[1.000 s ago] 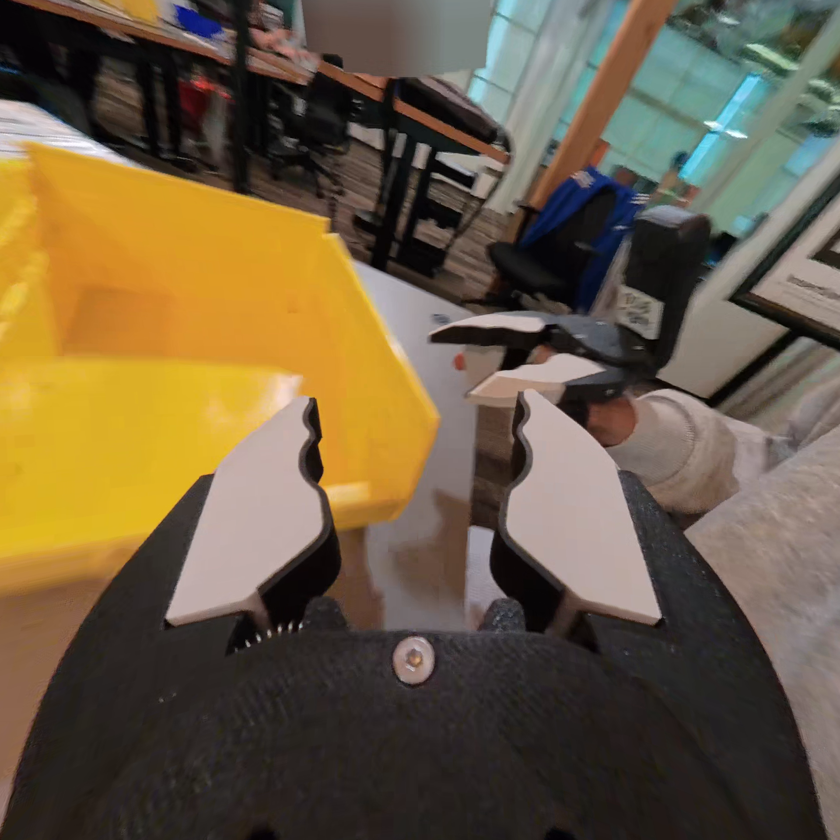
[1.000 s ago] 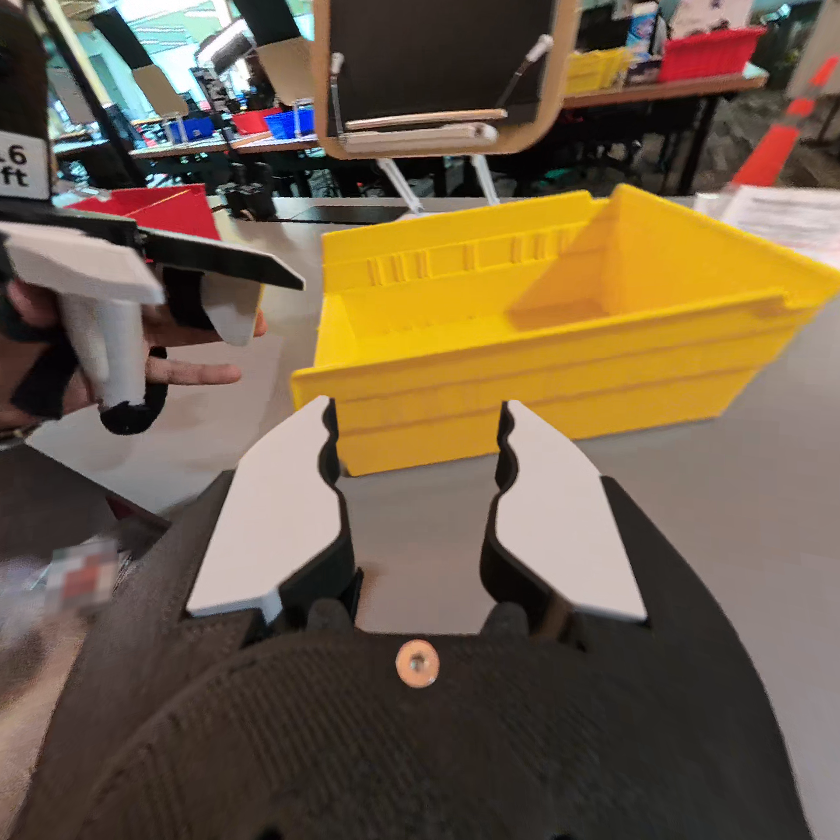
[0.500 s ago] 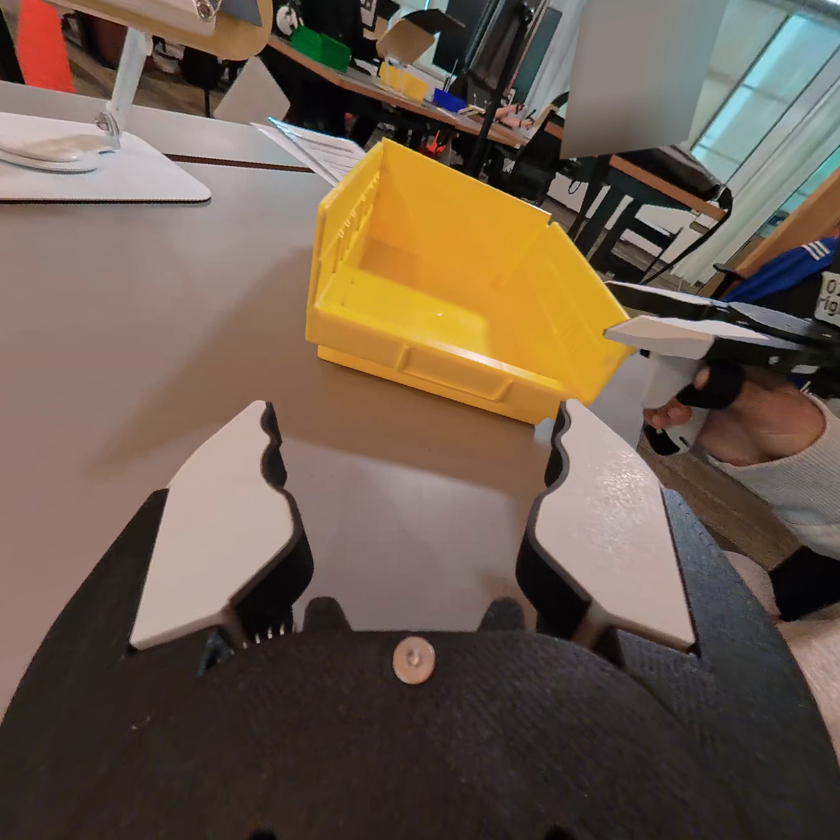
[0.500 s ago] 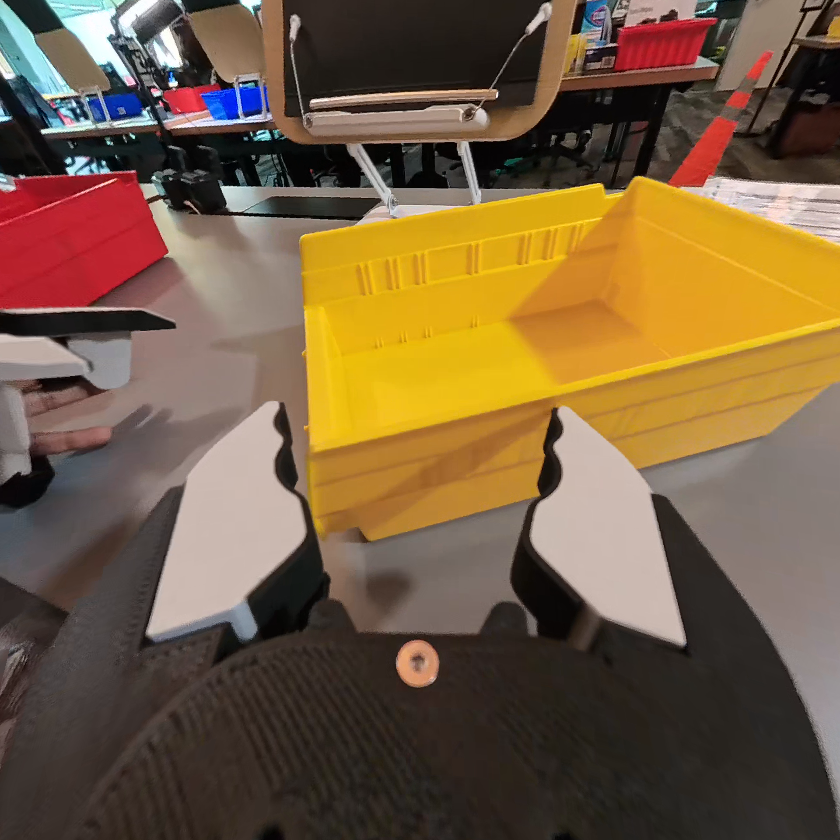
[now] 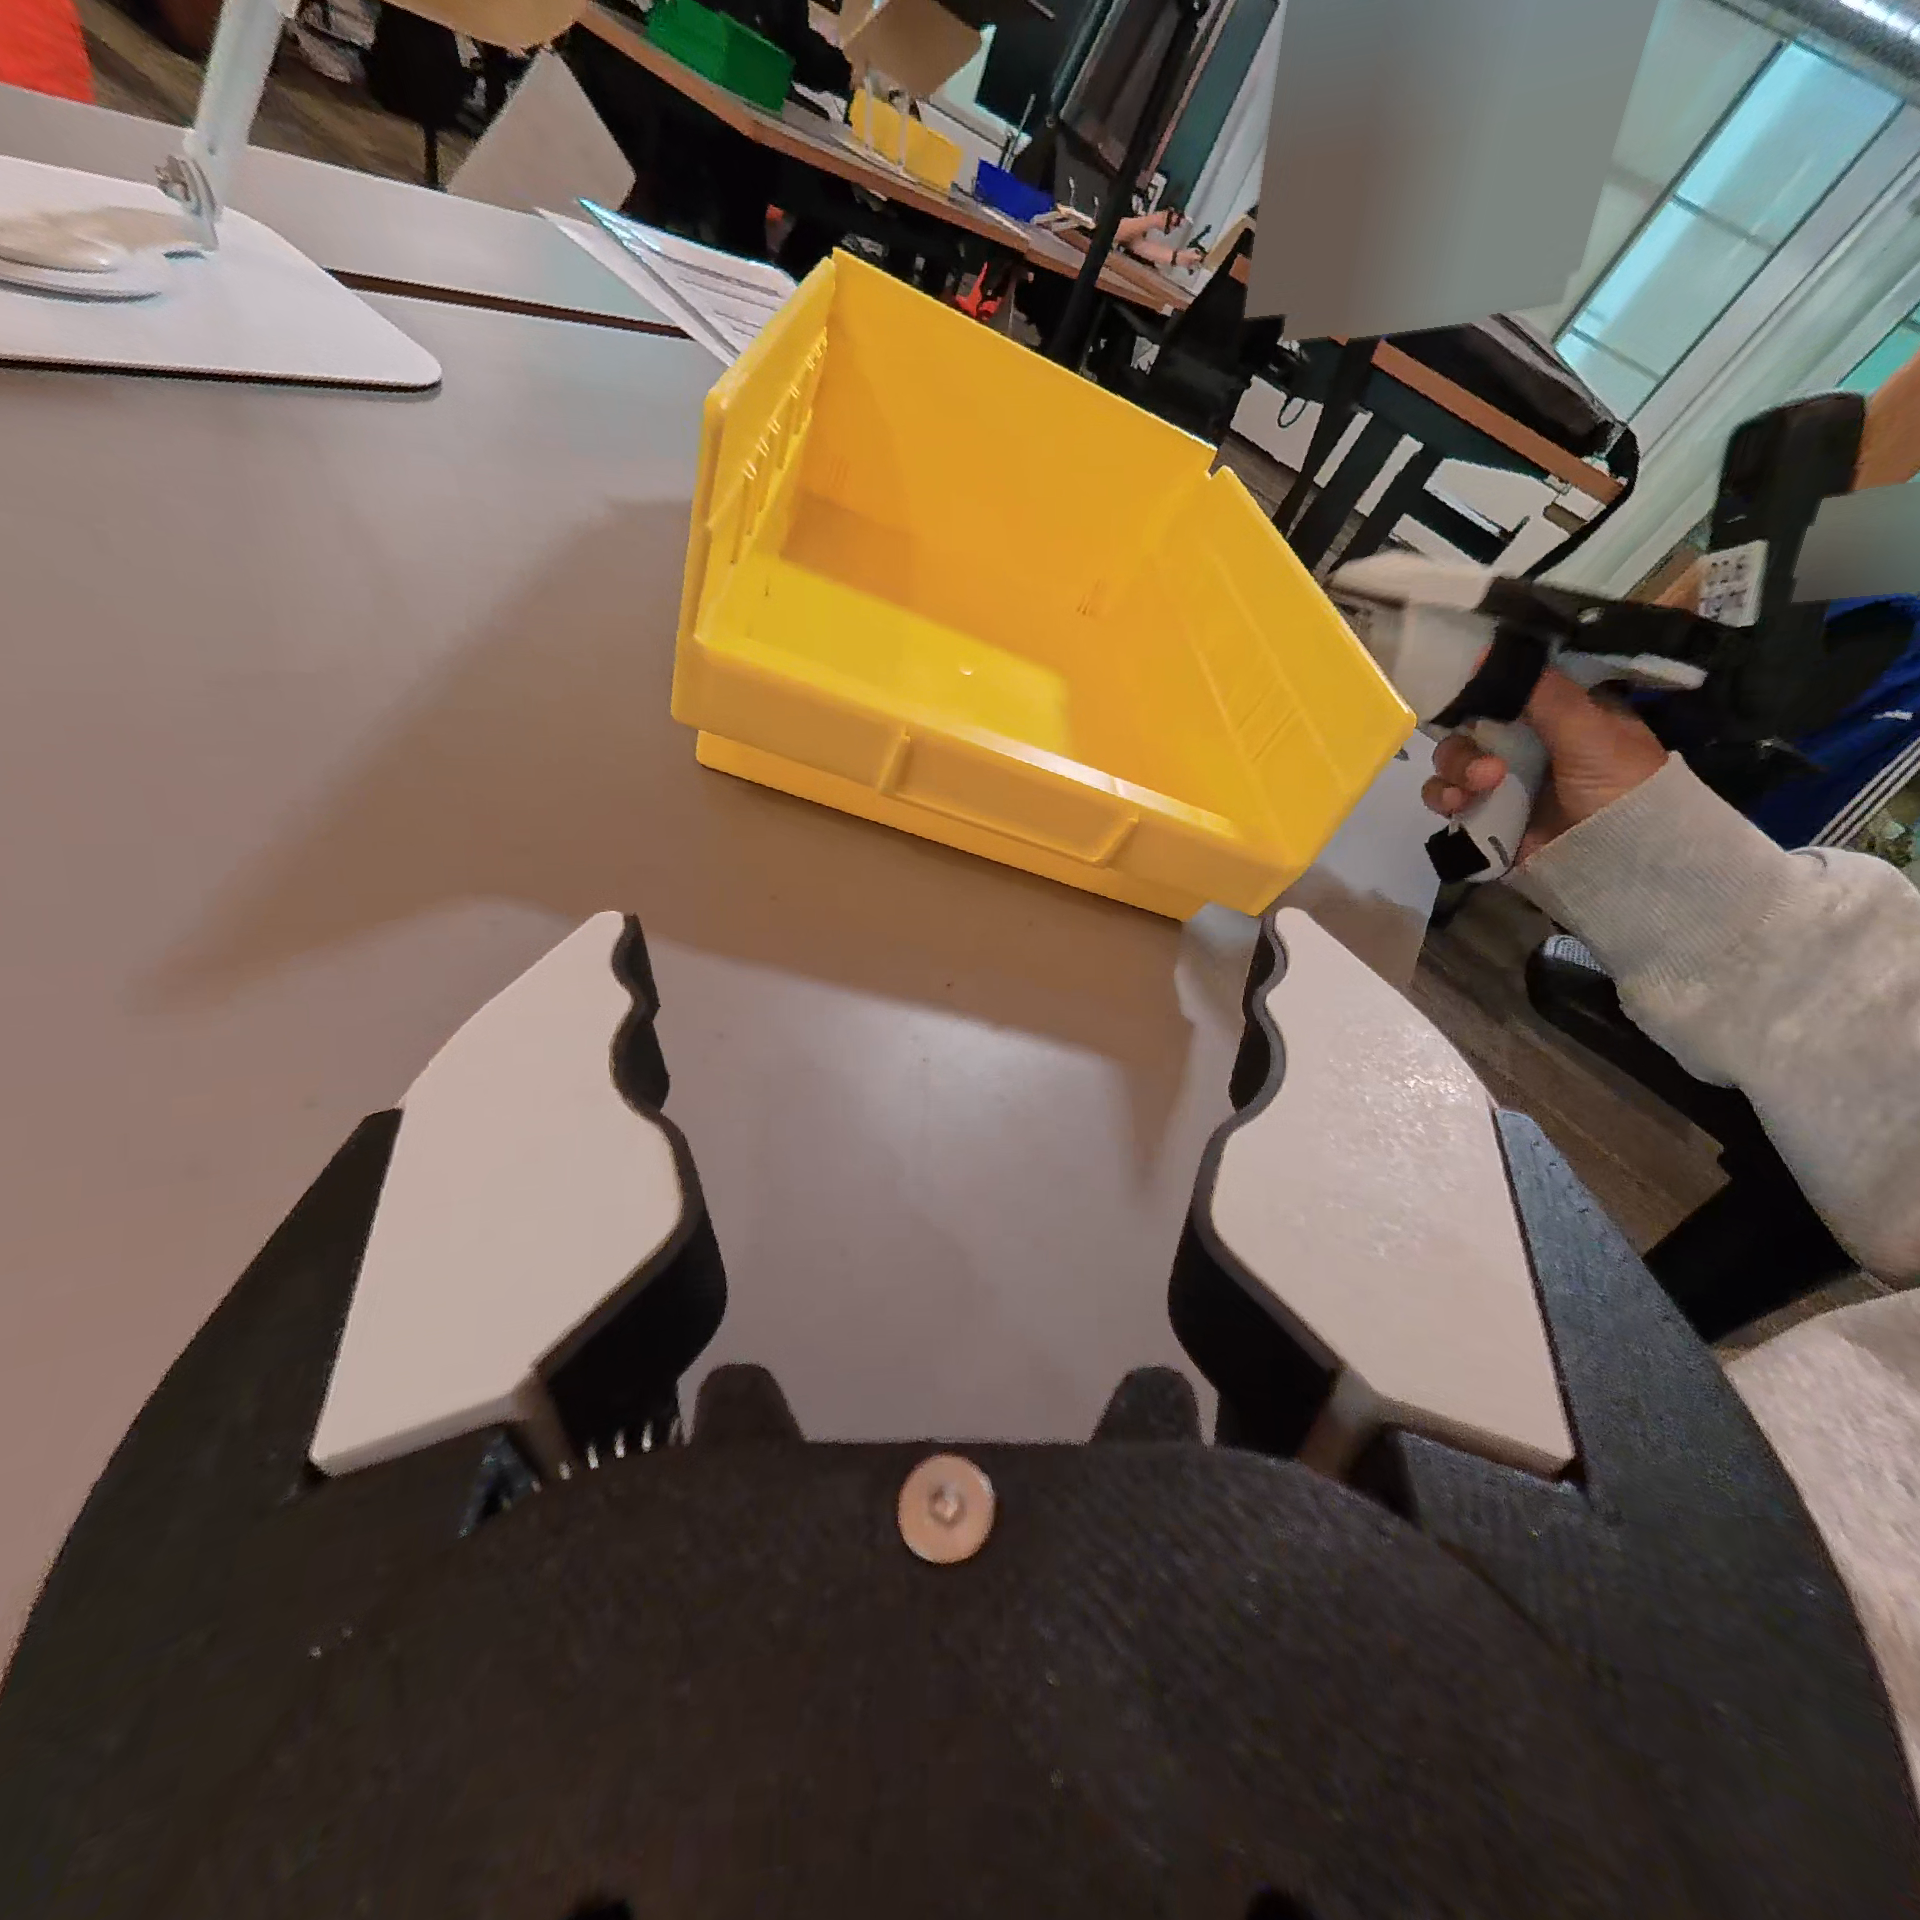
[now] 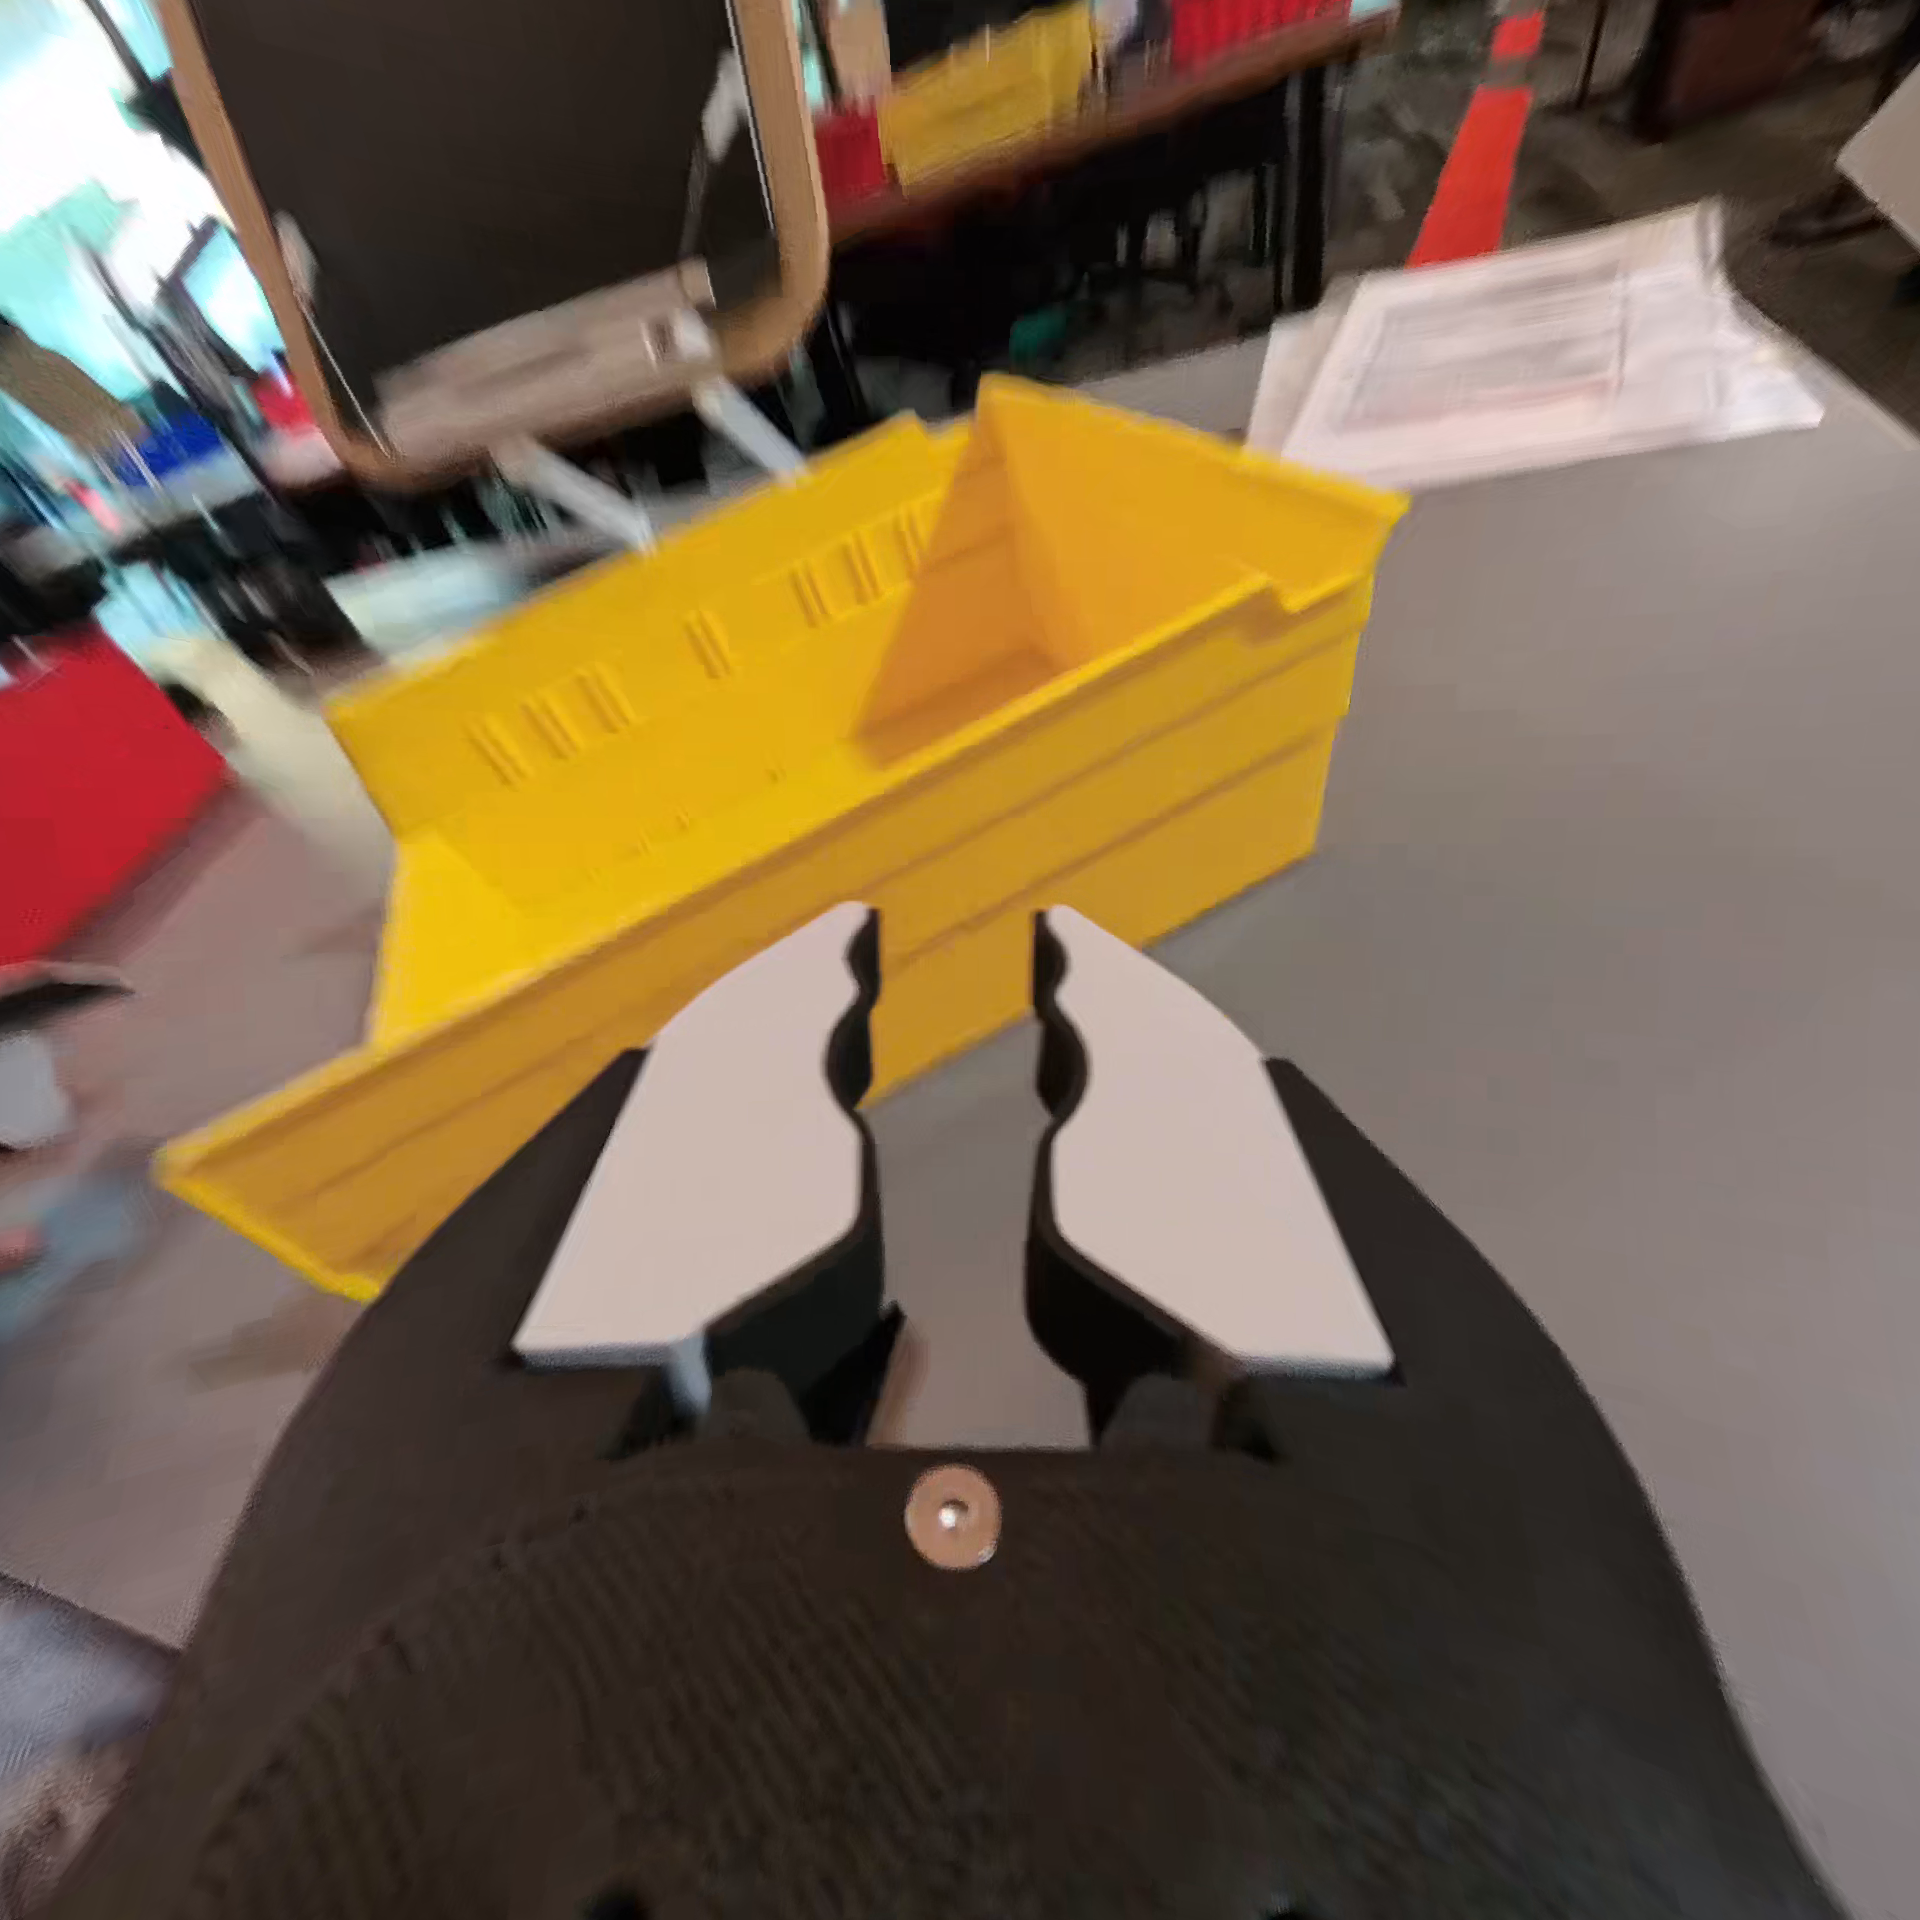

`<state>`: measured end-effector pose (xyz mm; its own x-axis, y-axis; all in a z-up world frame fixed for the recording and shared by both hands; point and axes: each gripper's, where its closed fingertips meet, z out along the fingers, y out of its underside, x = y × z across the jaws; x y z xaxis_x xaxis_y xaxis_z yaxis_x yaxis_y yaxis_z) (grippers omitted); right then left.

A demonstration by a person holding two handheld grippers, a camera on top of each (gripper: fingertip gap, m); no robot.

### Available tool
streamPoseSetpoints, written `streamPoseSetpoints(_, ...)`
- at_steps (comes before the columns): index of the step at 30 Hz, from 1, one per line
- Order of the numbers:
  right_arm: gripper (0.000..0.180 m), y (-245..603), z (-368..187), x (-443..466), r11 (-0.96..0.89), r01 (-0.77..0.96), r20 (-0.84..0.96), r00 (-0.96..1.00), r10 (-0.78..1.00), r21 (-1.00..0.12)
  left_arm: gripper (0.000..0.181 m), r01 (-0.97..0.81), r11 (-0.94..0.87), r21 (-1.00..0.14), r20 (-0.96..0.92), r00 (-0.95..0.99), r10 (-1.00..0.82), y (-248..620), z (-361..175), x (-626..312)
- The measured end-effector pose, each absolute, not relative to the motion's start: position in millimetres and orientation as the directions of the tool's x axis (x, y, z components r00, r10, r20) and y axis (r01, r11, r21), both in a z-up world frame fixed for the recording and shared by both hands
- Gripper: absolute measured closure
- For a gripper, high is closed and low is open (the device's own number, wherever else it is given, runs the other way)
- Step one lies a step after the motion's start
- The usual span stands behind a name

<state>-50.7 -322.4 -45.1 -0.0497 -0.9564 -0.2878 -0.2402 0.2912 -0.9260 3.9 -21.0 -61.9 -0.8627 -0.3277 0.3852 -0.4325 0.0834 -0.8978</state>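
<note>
An empty yellow plastic bin [image 5: 1039, 447] stands on the grey-brown table [image 5: 312, 727]. My left gripper [image 5: 951, 925] is open wide and empty, low over the table a short way in front of the bin's low front wall. My right gripper [image 6: 956, 920] is empty, with its jaws a narrow gap apart, just in front of the bin's long side wall [image 6: 1039, 790]. That view is motion-blurred. The right gripper [image 5: 1507, 634] also shows in the left wrist view, held by a hand beside the bin's right wall.
A white stand base [image 5: 208, 312] and papers [image 5: 707, 281] lie on the table behind the bin. In the right wrist view a red bin [image 6: 83, 790] stands at left, papers [image 6: 1538, 343] lie at back right, and an orange cone [image 6: 1475, 177] stands on the floor. A grey-sleeved arm [image 5: 1714, 987] is at right. Some 30 centimeters of space lies between my two pairs of fingers.
My right gripper's jaws have narrowed from wide open and it is moving, blurring its view. My left gripper has backed away from the bin and stays wide open.
</note>
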Motion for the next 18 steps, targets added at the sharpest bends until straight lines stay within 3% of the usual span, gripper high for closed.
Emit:
streamPoseSetpoints(3, 0.116, -294.9, 0.0, -56.9, 0.284, -0.031, -0.285, 0.061, -0.956, -0.958, 0.073, -0.447, 0.087, -0.89, 0.4, -0.858, -0.322, -21.5, -63.2, 4.3)
streamPoseSetpoints(5, 0.096, -269.4, 3.6, -53.8, 0.107, -0.018, -0.107, 0.037, -0.994, -0.994, 0.074, -0.467, 0.076, -0.881, 0.423, -0.848, -0.318, -20.7, -63.7, 6.1)
streamPoseSetpoints(7, 0.064, -241.5, -4.1, -44.5, -0.071, -0.047, 0.071, 0.012, -0.997, -0.996, 0.074, -0.483, 0.057, -0.873, 0.443, -0.838, -0.318, -18.9, -63.2, 8.1)
streamPoseSetpoints(9, 0.051, -222.7, -17.4, -36.2, -0.213, -0.12, 0.214, -0.001, -0.977, -0.97, 0.074, -0.488, 0.046, -0.871, 0.451, -0.835, -0.316, -17.9, -62.5, 8.8)
streamPoseSetpoints(12, 0.051, -215.0, -30.8, -26.5, -0.262, -0.178, 0.268, -0.006, -0.964, -0.948, 0.074, -0.485, 0.047, -0.873, 0.447, -0.837, -0.316, -17.9, -62.2, 8.5)
streamPoseSetpoints(16, 0.045, -222.1, -39.7, -22.2, -0.129, -0.191, 0.122, 0.046, -0.991, -0.973, 0.075, -0.489, 0.052, -0.871, 0.451, -0.835, -0.315, -18.4, -63.0, 8.5)
streamPoseSetpoints(18, 0.062, -237.8, -41.8, -24.4, -0.097, -0.204, 0.096, 0.018, -0.995, -0.974, 0.075, -0.496, 0.051, -0.867, 0.458, -0.832, -0.313, -18.4, -63.5, 9.0)
